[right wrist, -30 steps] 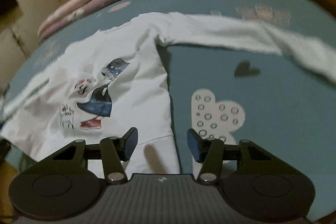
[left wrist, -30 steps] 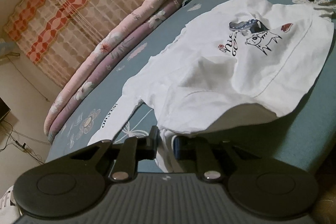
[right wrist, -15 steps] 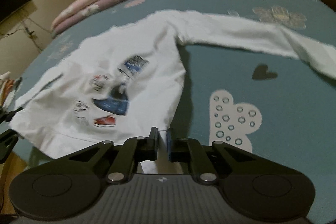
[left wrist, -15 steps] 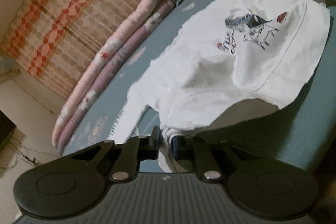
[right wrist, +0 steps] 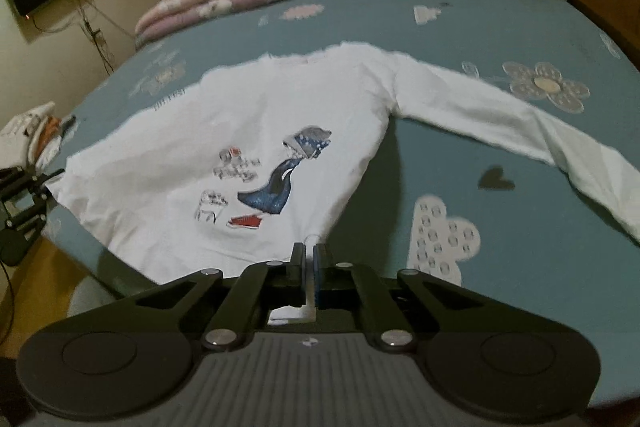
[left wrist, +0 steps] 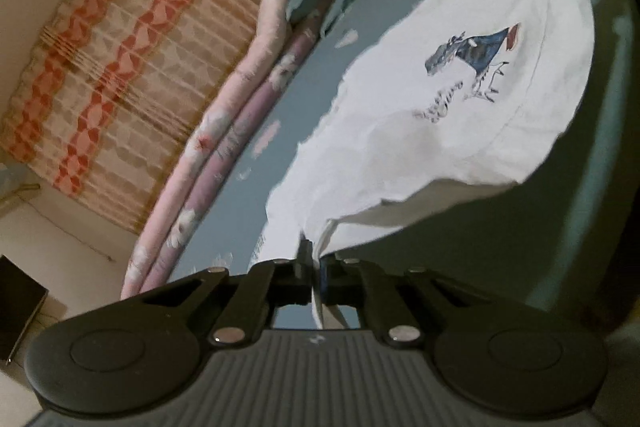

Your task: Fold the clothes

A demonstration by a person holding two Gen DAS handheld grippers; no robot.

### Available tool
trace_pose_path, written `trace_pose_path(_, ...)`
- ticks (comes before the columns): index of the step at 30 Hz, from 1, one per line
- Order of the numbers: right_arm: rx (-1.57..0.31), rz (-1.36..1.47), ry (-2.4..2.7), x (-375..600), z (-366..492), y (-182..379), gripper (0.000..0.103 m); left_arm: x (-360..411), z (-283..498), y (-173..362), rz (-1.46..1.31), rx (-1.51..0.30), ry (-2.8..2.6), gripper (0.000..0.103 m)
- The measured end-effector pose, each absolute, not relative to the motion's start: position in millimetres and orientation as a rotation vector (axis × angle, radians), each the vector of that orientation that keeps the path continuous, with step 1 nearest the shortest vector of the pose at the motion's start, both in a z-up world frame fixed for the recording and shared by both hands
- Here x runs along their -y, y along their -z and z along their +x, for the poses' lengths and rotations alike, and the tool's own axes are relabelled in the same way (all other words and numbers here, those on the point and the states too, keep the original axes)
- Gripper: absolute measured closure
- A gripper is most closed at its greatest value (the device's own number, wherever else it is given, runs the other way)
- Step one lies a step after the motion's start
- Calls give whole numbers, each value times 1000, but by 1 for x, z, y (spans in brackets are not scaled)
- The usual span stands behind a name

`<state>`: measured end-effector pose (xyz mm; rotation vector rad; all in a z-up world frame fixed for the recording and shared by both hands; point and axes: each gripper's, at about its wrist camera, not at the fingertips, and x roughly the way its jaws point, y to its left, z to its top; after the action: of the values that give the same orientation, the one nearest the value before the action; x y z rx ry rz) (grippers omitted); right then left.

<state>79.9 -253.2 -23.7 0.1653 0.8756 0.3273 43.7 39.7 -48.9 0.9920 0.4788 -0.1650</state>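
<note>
1. Right wrist view: white long-sleeved printed cotton top (right wrist: 280, 131) lies spread on the teal patterned bed (right wrist: 500, 259).
2. Right gripper (right wrist: 309, 259) and left gripper (left wrist: 316, 263) have fingers clenched on its hem corners.
3. Likely next: carry the hem toward the neckline evenly.

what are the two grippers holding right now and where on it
Both hold the white long-sleeved shirt at its bottom hem: left hand-held gripper on one corner, right hand-held gripper on the other.

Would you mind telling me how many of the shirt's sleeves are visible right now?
1 clearly: the sleeve stretched out flat across the teal bedsheet toward the right of the right wrist view. The white shirt's other sleeve may be hidden at the far left, where blur prevents telling.
</note>
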Motion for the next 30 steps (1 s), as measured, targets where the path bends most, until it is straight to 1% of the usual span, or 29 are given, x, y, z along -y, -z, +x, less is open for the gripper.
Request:
trace_pose_path(3, -921, 161, -283, 256, 74, 36, 99, -47, 38, 59, 960, -566, 204, 101)
trace_pose_path(6, -937, 185, -247, 264, 70, 44, 93, -52, 32, 61, 950, -616, 228, 100)
trace_pose_path(8, -929, 197, -230, 267, 67, 45, 92, -58, 30, 55, 913, -640, 236, 100)
trace_pose_path(11, -898, 172, -222, 266, 67, 39, 89, -68, 28, 35, 805, -642, 246, 94)
trace_pose_path(13, -875, 135, -241, 260, 70, 35, 85, -70, 30, 25, 754, -622, 251, 94)
trace_pose_path(14, -865, 113, -252, 256, 71, 34, 80, -71, 31, 21, 729, -611, 254, 93)
trace_pose_path(16, -849, 62, -283, 241, 75, 31, 76, -62, 32, 25, 746, -603, 273, 91)
trace_pose_path(18, -840, 17, -326, 223, 79, 31, 67, -50, 33, 34, 778, -597, 307, 88)
trace_pose_path(19, -834, -11, -348, 214, 80, 32, 66, -42, 33, 40, 801, -594, 334, 86)
trace_pose_path(20, -828, -39, -371, 204, 82, 32, 65, -34, 31, 47, 826, -589, 376, 78)
trace_pose_path(21, -824, -75, -390, 195, 83, 34, 64, -26, 29, 54, 850, -583, 412, 66)
trace_pose_path(23, -826, -129, -414, 177, 86, 39, 63, -8, 27, 68, 902, -556, 469, 54)
trace_pose_path(30, -841, -124, -458, 158, 87, 52, 60, 49, 31, 115, 1099, -459, 610, 52)
